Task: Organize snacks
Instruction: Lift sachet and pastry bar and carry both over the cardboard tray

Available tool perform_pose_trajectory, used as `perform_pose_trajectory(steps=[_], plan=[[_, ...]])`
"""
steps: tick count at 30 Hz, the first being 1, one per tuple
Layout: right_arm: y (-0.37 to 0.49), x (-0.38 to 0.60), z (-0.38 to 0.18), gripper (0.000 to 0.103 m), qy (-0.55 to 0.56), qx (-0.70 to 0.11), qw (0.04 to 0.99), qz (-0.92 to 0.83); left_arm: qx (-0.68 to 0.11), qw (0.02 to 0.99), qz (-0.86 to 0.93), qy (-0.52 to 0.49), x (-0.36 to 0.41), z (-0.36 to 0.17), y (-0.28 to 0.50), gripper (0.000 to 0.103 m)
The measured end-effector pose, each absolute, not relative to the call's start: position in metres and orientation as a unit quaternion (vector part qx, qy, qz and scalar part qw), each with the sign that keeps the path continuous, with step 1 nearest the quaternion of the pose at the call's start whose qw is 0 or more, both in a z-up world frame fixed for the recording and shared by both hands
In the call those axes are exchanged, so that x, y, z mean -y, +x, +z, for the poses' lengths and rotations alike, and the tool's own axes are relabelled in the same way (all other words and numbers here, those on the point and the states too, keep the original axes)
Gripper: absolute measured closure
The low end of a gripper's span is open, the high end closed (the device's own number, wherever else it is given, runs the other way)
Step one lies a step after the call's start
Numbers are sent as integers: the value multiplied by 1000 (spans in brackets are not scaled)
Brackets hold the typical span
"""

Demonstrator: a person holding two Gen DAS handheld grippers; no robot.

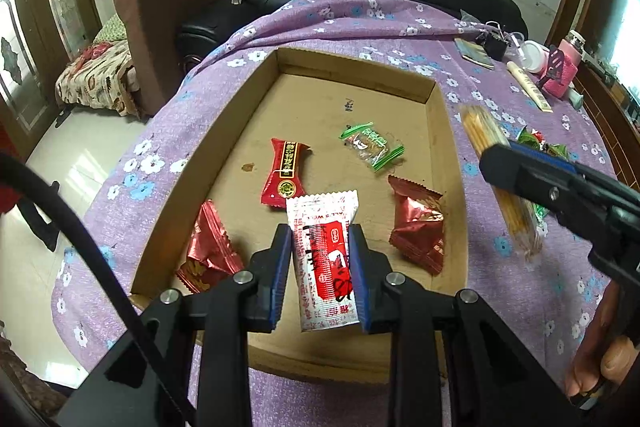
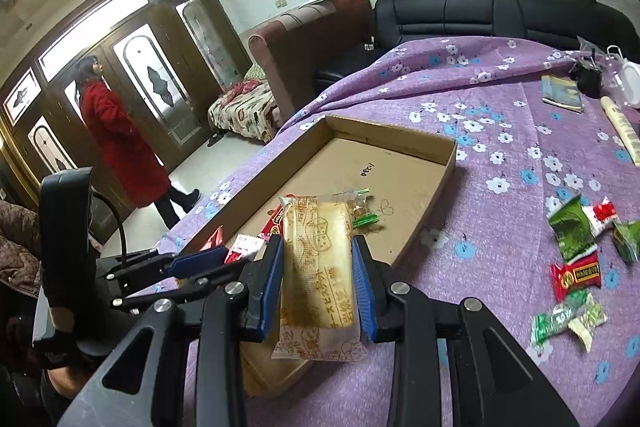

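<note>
A shallow cardboard box (image 1: 436, 131) lies on the purple flowered tablecloth (image 1: 360, 27). Inside it are a red snack packet (image 1: 284, 173), a green-edged clear packet (image 1: 372, 145) and two dark red foil packets (image 1: 418, 225) (image 1: 210, 251). My left gripper (image 1: 320, 279) is shut on a white and red sachet (image 1: 326, 259), held above the box's near end. My right gripper (image 2: 318, 287) is shut on a yellow biscuit pack (image 2: 318, 267), held over the box's near right edge (image 2: 436, 187). The right gripper also shows in the left wrist view (image 1: 560, 187).
Several loose green and red snack packets (image 2: 576, 267) lie on the cloth right of the box. A tube (image 2: 622, 131), a booklet (image 2: 562, 93), a black object and cups sit at the far right. A black sofa (image 2: 500, 11) and a brown armchair stand behind the table. A person in red (image 2: 116, 147) stands by the door.
</note>
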State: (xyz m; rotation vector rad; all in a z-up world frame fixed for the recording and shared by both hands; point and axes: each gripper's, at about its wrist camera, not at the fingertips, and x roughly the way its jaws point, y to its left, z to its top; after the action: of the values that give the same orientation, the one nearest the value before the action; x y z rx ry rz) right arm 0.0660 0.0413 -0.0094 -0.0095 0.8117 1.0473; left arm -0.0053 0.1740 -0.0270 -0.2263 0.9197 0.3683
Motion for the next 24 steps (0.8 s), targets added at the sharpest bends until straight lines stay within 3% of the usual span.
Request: perform_pose_trajectory(steps=[24], plan=[[113, -87, -22, 70, -57, -400, 786, 467, -460, 862, 157, -139, -194, -30, 24, 73]])
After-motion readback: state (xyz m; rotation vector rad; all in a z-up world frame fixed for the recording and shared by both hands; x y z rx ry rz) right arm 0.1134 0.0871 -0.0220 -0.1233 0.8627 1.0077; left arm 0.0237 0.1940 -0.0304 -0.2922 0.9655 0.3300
